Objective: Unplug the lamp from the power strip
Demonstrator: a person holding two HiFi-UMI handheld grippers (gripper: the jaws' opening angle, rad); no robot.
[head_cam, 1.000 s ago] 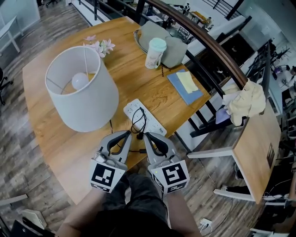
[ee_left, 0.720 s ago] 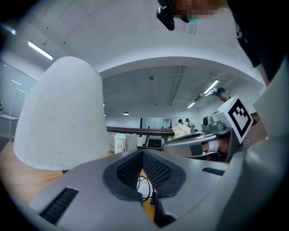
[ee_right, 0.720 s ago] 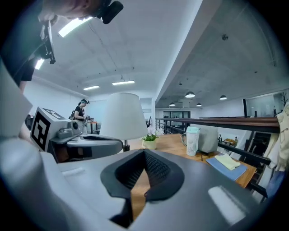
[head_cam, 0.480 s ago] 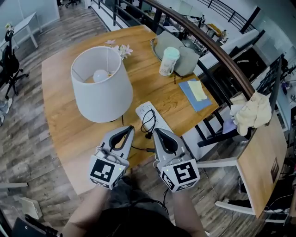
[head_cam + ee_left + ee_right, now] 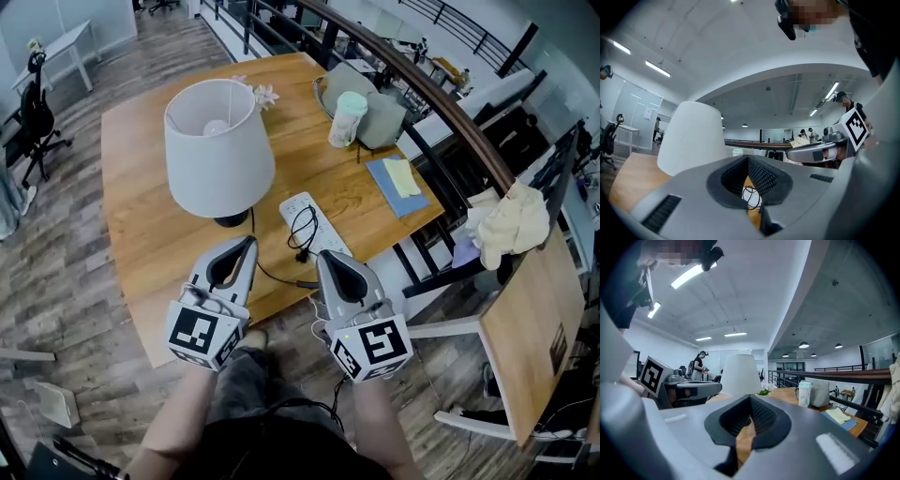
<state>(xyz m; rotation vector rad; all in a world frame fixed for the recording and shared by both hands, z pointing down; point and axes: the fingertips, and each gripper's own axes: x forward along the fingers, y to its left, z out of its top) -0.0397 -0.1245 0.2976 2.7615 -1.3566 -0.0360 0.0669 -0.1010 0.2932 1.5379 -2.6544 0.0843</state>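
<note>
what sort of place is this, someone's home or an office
Most likely an open-plan office or lab: a railing runs beside the wooden table, an office chair stands off to the left, and strip lights line the ceiling.

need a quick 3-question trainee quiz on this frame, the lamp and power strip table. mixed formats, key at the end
1. True or false: the right gripper is clamped on the black cord.
2. What lies on top of the power strip? A) the cup B) the coiled black cord C) the yellow notes
3. In the head view, on which side of the power strip does the lamp stand?
Key: 1 false, its jaws are shut with nothing between them. 2 B. 3 left.
</note>
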